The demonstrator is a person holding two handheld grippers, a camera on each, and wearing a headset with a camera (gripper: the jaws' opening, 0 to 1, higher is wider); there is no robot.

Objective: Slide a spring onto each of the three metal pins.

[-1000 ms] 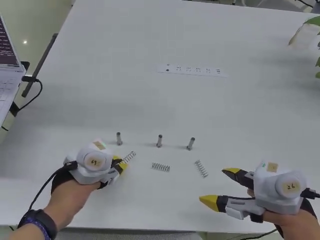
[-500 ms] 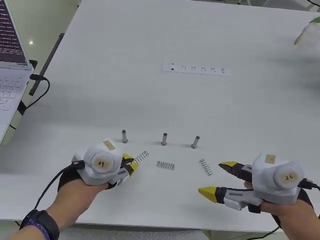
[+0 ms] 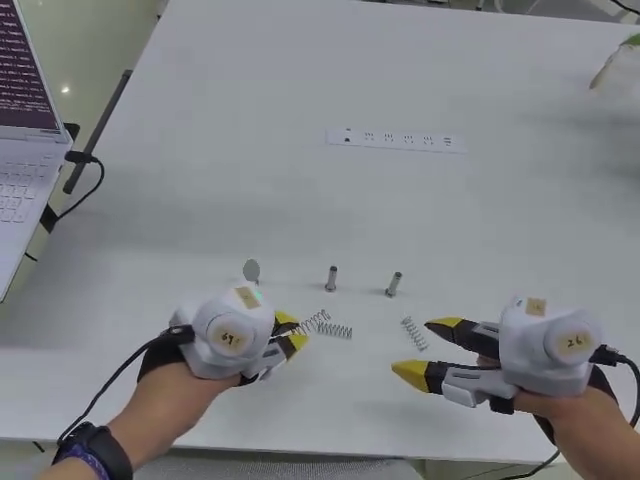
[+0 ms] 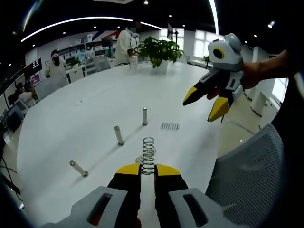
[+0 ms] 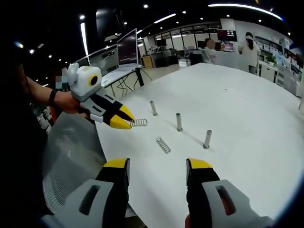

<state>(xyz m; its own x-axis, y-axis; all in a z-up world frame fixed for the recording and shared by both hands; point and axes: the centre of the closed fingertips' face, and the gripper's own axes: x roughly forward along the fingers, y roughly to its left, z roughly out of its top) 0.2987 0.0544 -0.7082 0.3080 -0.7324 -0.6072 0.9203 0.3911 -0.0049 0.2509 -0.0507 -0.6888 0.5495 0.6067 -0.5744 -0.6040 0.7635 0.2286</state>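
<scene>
A spring (image 4: 148, 153) is clamped in the jaws of the left gripper (image 4: 147, 167), near the three pins (image 3: 331, 279) on the worktop (image 3: 300, 200). The jaws of the right gripper (image 5: 158, 164) are held apart. A second spring (image 3: 413, 332) is noted lying below the right pin.

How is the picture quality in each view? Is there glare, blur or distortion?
Head view: soft, even light; the pins cast only faint shadows on the white table; no strong glare. Left gripper view: the fisheye bends the table edge, a ceiling light stretches into an arc, the spring in the left gripper is sharp. Right gripper view: the same bending.
</scene>
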